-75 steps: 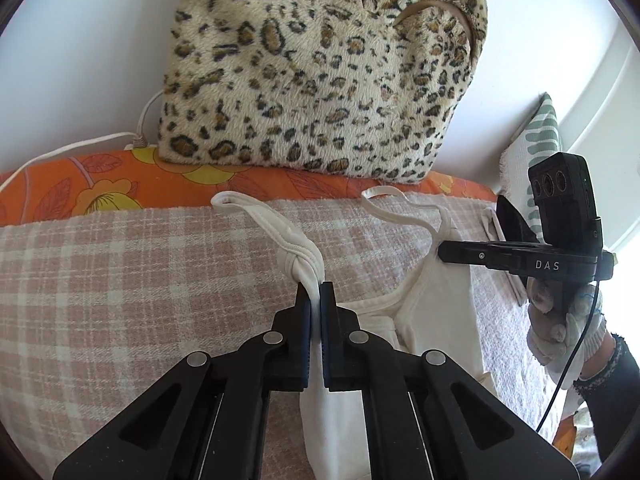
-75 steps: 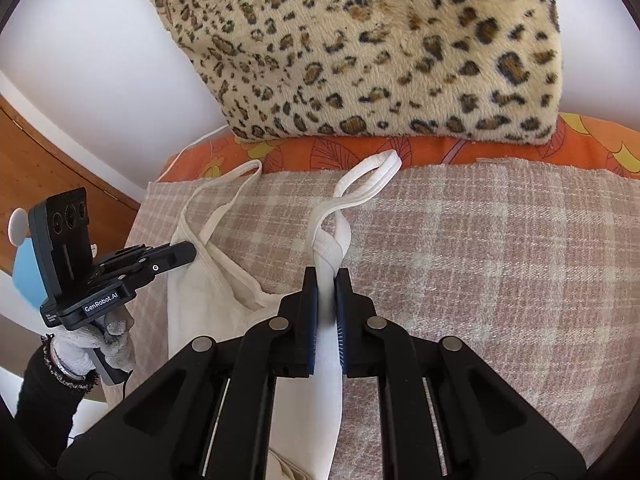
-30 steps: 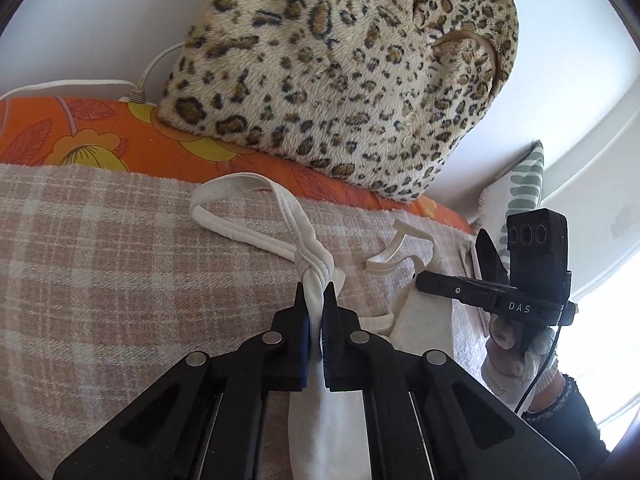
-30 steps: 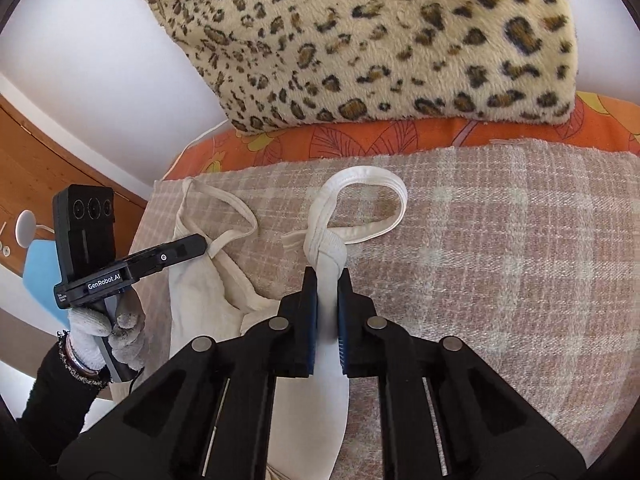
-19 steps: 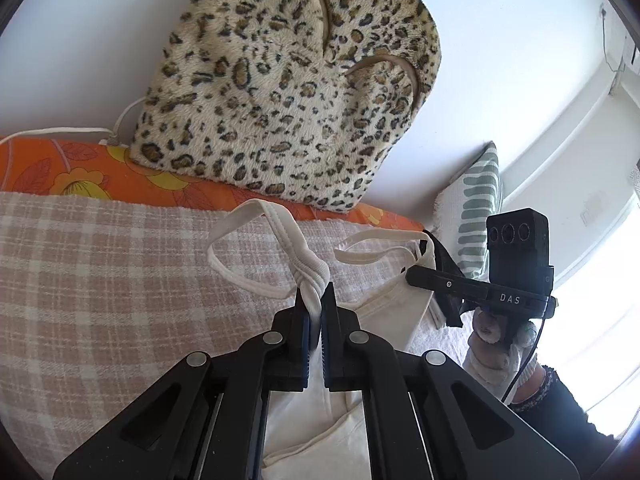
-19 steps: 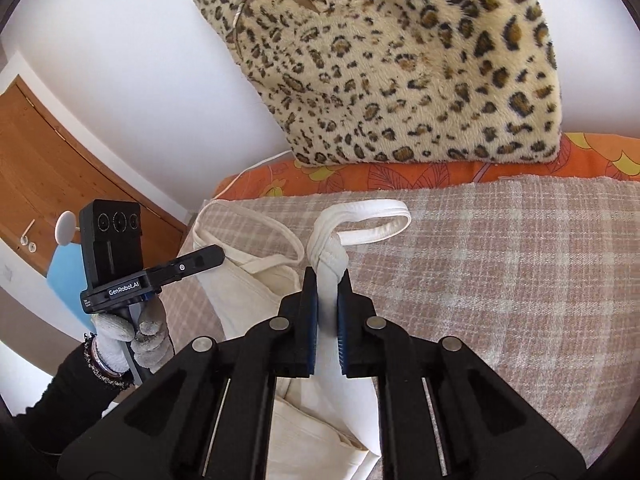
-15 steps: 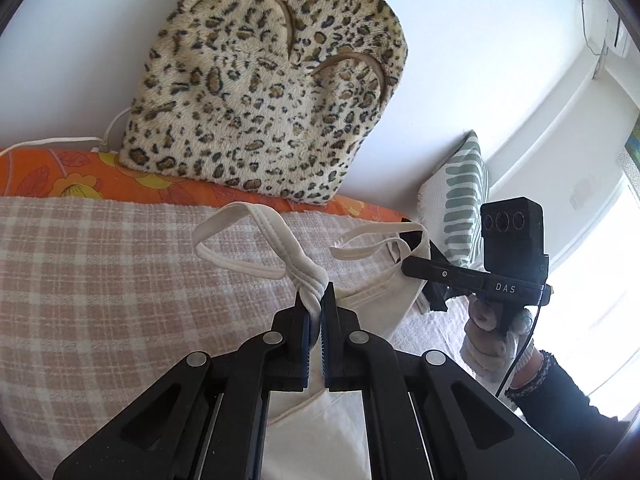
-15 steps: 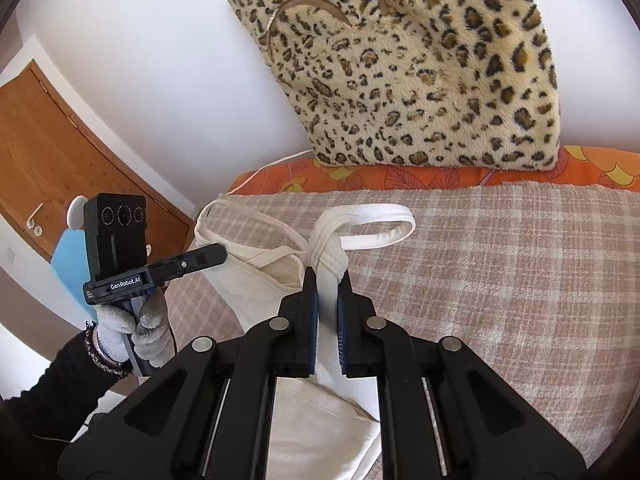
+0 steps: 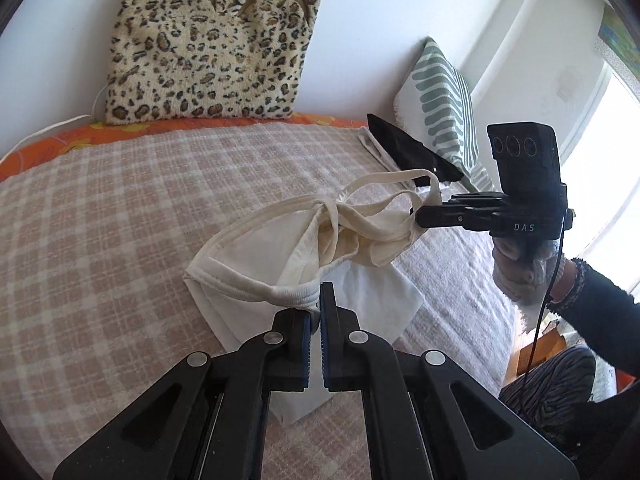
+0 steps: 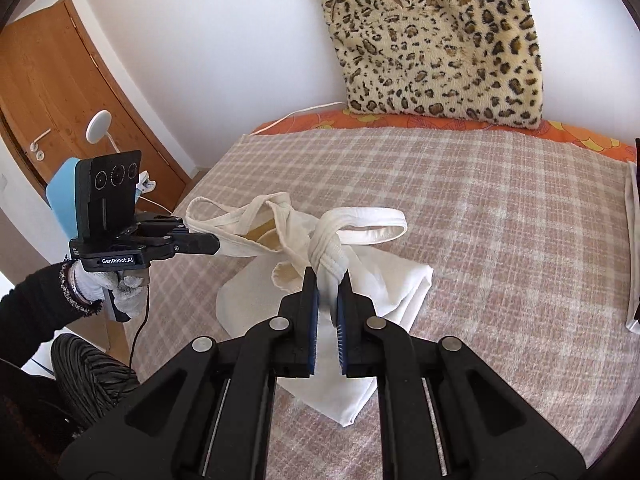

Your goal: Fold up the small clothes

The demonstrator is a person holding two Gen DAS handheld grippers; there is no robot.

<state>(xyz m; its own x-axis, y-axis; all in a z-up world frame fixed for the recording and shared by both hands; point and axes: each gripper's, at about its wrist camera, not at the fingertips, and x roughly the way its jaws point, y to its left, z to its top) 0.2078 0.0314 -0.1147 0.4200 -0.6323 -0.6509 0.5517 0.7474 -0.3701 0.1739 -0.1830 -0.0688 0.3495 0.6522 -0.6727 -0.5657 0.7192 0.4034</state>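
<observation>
A leopard-print cushion (image 9: 208,44) leans against the white wall (image 10: 224,40) above an orange floral sheet (image 10: 440,122). A pink checked blanket (image 9: 120,208) covers the bed. A green-striped pillow (image 9: 444,100) stands right; a wooden door (image 10: 52,92) left.

The pink checked blanket (image 10: 500,208) lies bare and wide ahead. At its far edge stands a fluffy leopard-spot cushion (image 10: 436,44); a dark folded cloth (image 9: 408,152) sits at one side.
</observation>
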